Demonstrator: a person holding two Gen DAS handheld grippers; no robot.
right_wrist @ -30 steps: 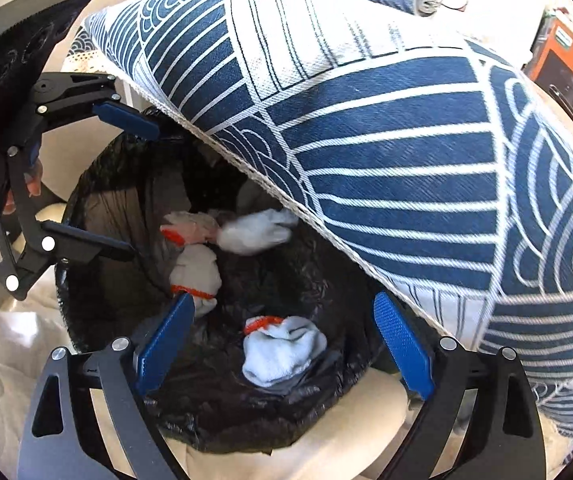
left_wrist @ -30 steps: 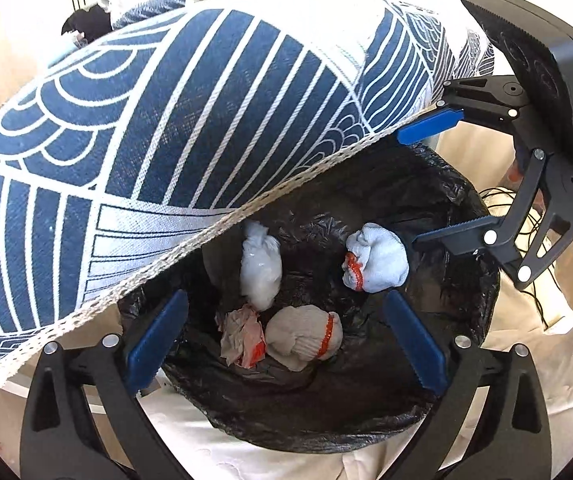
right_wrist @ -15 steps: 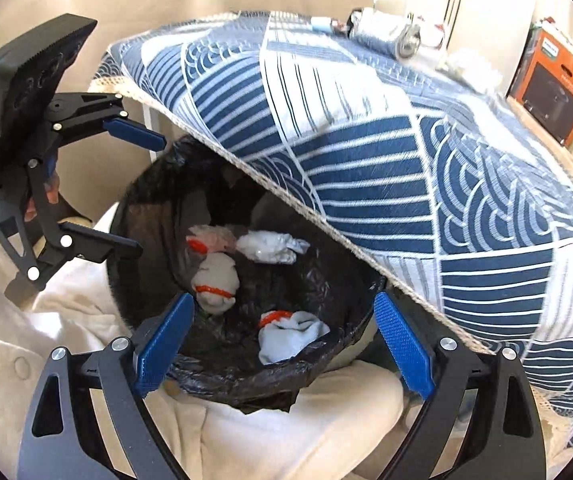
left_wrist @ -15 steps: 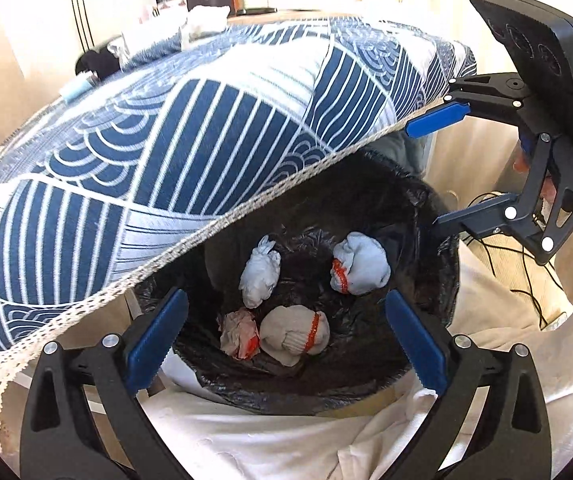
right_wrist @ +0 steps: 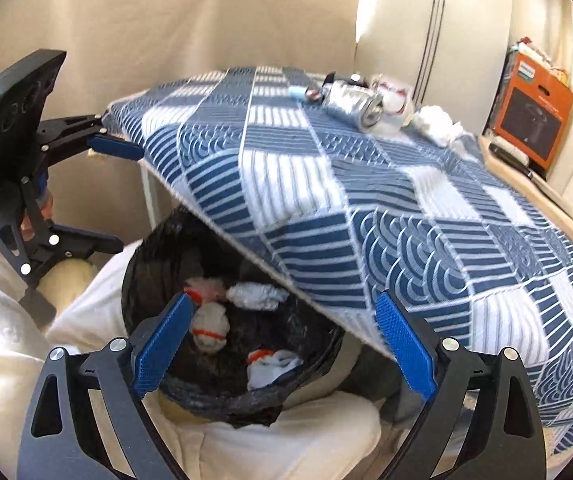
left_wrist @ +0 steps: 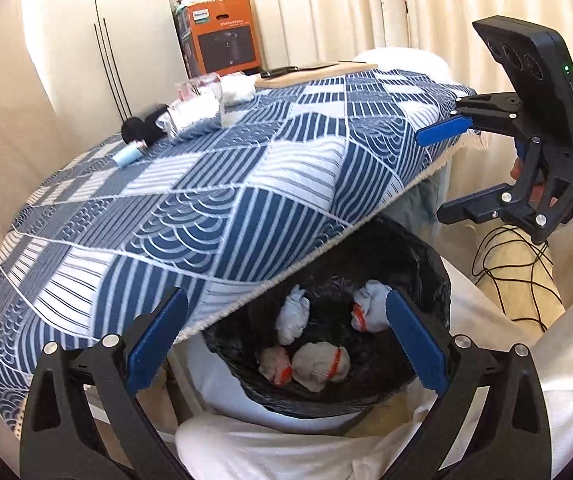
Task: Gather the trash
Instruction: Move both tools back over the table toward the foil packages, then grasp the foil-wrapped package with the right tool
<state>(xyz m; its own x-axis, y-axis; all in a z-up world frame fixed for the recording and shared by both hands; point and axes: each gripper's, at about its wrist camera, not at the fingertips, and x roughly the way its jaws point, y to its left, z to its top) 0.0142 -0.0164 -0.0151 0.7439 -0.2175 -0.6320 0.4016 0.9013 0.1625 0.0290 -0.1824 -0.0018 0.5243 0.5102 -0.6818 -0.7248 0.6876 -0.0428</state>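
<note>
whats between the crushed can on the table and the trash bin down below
The blue patterned tablecloth: a bare stretch of it runs from the crushed can to its hanging edge, which overlaps the trash bin. The right wrist view shows it best.

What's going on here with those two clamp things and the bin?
A person is collecting trash with a two-finger gripper in each hand. The left gripper and the right gripper are both open and empty above a black-lined bin, which holds four crumpled wads. More litter, including a crushed can, waits on the blue patterned tablecloth.
</note>
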